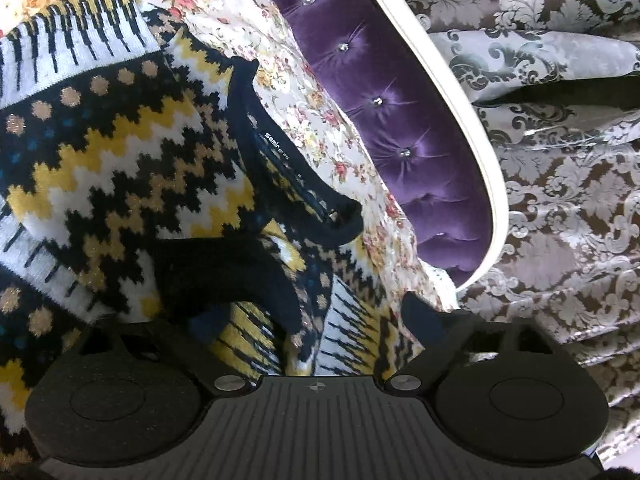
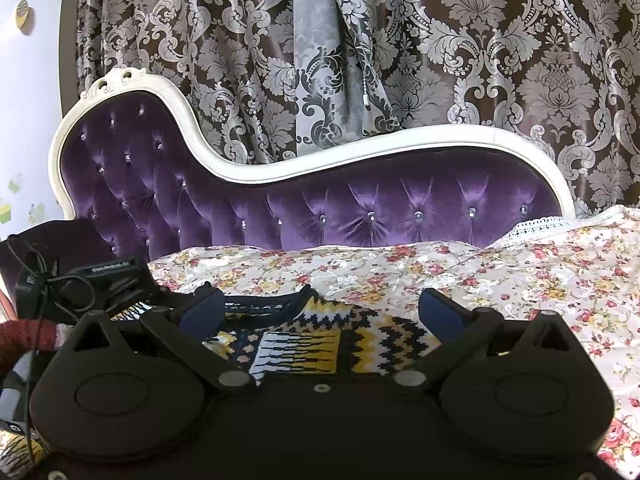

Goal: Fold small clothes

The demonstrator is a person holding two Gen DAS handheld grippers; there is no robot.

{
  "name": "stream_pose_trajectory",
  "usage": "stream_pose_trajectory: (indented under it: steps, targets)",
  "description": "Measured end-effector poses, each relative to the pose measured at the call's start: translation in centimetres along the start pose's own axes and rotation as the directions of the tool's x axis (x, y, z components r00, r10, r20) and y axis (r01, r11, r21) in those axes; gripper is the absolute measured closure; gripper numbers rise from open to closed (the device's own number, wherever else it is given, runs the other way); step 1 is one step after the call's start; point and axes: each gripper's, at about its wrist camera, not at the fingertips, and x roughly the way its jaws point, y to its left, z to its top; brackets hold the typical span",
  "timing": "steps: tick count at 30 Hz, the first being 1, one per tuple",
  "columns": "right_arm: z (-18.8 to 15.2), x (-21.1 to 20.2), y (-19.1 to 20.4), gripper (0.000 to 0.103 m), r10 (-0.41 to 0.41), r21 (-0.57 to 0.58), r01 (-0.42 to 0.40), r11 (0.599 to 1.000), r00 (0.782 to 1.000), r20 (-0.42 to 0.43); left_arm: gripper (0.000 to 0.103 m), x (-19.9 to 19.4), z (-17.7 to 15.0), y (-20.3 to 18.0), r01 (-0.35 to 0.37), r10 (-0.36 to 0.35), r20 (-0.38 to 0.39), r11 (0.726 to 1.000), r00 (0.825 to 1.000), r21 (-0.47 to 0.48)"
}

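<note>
A small knitted sweater (image 1: 132, 148) with black, yellow and white zigzags and a dark collar lies on the flowered sheet (image 1: 304, 92). In the left wrist view my left gripper (image 1: 316, 320) is open, its fingers wide apart, with bunched sweater fabric lying between them and over the left finger. In the right wrist view the sweater (image 2: 320, 344) lies flat just ahead of and below my right gripper (image 2: 320, 308), which is open and empty above it.
A purple tufted headboard (image 2: 360, 212) with a white frame stands behind the bed, with patterned curtains (image 2: 480, 60) beyond. A black device with cables (image 2: 80, 284) sits at the left edge of the bed. The flowered sheet spreads to the right (image 2: 540, 280).
</note>
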Motion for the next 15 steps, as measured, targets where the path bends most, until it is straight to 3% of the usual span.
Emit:
stream_pose_trajectory:
  steps: [1,2,3,8,12,15]
  targets:
    - [0.0,0.0,-0.2,0.000,-0.004,0.005,0.004,1.000,1.000,0.000,0.062,0.0,0.0,0.0,-0.016,0.016,0.012,1.000,1.000,0.002]
    - [0.0,0.0,-0.4,0.000,-0.008,0.011,0.008,1.000,1.000,-0.001,0.087,0.0,0.0,-0.1,-0.047,0.046,0.032,0.999,0.998,0.015]
    - [0.1,0.0,-0.7,0.000,-0.015,0.021,0.015,1.000,1.000,-0.003,0.098,0.0,-0.1,-0.3,-0.075,0.073,0.047,0.996,0.996,0.040]
    - [0.3,-0.1,-2.7,0.000,-0.069,0.084,0.069,0.994,0.998,-0.004,0.098,-1.3,-0.5,-4.2,-0.147,0.115,0.128,0.947,0.985,0.287]
    - [0.4,-0.3,-5.1,0.000,-0.125,0.182,0.124,0.975,0.992,-0.007,0.098,-3.9,-0.3,-9.2,-0.121,0.046,0.167,0.873,0.985,0.473]
    - [0.3,-0.3,-6.1,0.000,-0.157,0.208,0.157,0.966,0.988,-0.017,0.098,-6.4,0.0,-12.4,-0.080,-0.031,0.185,0.823,0.982,0.563]
